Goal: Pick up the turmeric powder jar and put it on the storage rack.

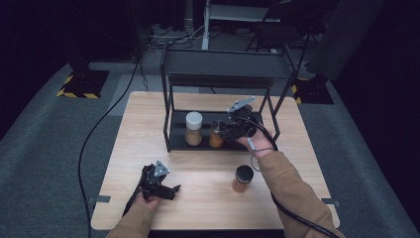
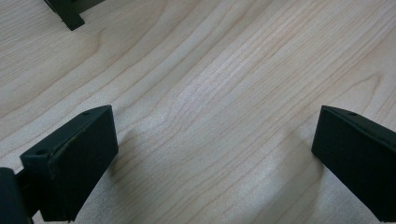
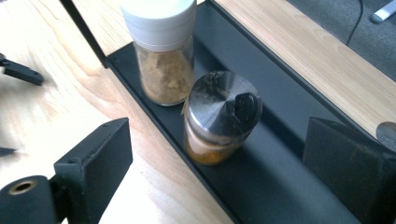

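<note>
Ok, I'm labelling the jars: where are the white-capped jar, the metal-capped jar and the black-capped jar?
White-capped jar (image 3: 159,21): right gripper view, on its cap.
Metal-capped jar (image 3: 219,105): right gripper view, on its lid.
Black-capped jar (image 1: 243,174): high view, on its cap.

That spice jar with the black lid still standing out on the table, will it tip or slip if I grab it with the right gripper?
The black-lidded jar stands upright, taller than wide, so a high push would probably tip it. Its see-through wall looks smooth, maybe glass: likely slippery and breakable, so grip mid-body. It looks largely full of orange powder, so probably fairly heavy for its size.
</note>
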The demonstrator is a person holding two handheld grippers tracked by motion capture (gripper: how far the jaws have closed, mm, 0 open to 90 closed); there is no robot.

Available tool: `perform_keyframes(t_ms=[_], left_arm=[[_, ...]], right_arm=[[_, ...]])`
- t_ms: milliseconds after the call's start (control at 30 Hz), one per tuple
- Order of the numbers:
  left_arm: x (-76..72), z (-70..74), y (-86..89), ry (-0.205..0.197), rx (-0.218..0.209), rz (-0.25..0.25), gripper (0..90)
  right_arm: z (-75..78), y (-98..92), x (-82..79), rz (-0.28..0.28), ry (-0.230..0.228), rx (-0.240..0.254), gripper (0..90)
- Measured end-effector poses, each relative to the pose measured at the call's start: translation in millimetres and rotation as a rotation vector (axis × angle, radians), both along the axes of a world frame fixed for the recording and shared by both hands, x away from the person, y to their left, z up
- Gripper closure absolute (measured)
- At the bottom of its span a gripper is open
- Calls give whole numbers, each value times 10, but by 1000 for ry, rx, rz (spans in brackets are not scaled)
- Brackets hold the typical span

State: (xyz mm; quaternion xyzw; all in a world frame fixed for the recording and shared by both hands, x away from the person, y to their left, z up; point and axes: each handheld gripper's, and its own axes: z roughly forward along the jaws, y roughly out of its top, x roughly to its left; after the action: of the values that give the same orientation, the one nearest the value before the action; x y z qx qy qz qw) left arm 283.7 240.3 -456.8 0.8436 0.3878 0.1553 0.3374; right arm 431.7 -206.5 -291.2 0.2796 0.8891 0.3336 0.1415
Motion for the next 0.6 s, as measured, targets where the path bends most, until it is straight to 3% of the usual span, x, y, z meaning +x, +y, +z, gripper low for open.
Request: perform_keyframes(t_ms=[600], left_arm=[[1,1,-5,0,0,2,0]], right_arm=[[159,-394,-534,7,-36,23,77]])
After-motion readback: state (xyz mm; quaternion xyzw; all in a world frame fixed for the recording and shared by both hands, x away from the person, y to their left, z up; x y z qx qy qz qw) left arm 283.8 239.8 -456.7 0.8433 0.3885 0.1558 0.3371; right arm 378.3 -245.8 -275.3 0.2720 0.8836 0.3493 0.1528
